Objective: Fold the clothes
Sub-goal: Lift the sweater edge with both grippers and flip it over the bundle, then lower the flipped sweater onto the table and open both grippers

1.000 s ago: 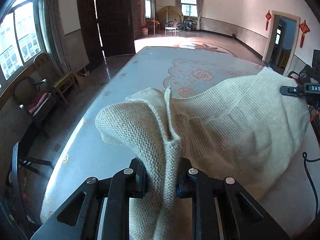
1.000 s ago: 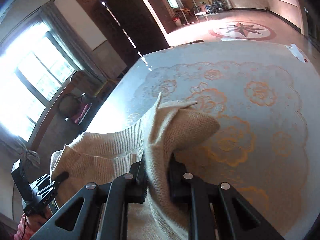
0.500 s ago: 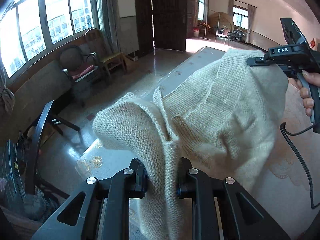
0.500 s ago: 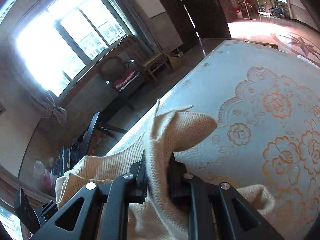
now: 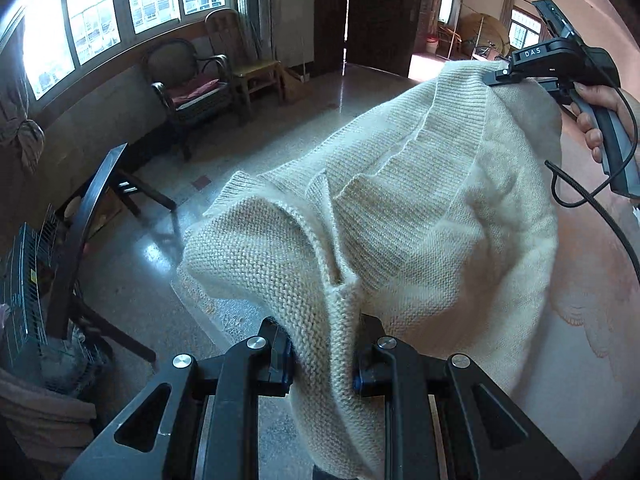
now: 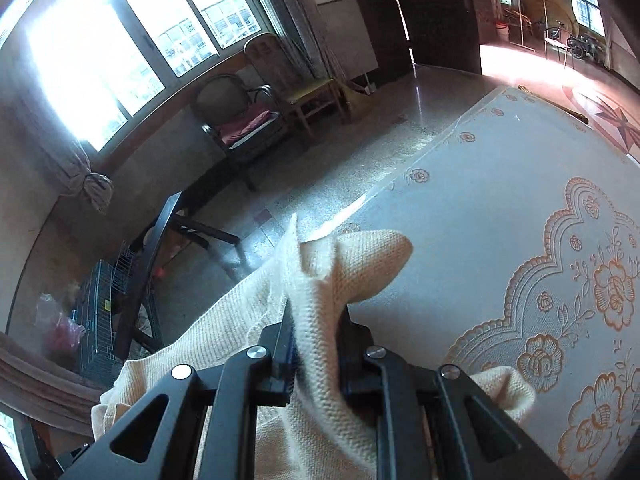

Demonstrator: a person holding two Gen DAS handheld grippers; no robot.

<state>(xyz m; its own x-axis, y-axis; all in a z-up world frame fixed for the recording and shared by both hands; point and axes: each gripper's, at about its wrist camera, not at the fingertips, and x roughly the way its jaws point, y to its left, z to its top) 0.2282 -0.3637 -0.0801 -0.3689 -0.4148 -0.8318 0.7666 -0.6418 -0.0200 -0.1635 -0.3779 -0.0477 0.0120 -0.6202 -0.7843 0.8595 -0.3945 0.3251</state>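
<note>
**A:** Start with what was closest to you. What did each tool have?

**B:** My left tool (image 5: 323, 354) was clamped tight on a bunched edge of the cream sweater (image 5: 420, 216), with knit squeezed between its jaws. My right tool (image 6: 316, 350) was pinched shut on another gathered edge the same way. The garment hung between them in the air (a ribbed band ran across the upper span), slack and rumpled rather than spread out.

**A:** And beyond that?

**B:** Below and to the right lay the worktop (image 6: 500, 200) with its flower-patterned cover. A corner of knit seemed to sag down toward it, though I couldn't tell whether it touched. Farther off were the speckled floor (image 5: 248, 140) and an armchair (image 5: 192, 80) under the windows.

**A:** How far along was the folding?

**B:** Barely begun, I'd judge. No neat fold showed anywhere; the sweater was yet to be laid flat, then the sleeves and body folded.

**A:** What had changed over the last second?

**B:** A second earlier it sat low over the worktop. I had since lifted it and swung left, so floor and chairs filled the view.
</note>
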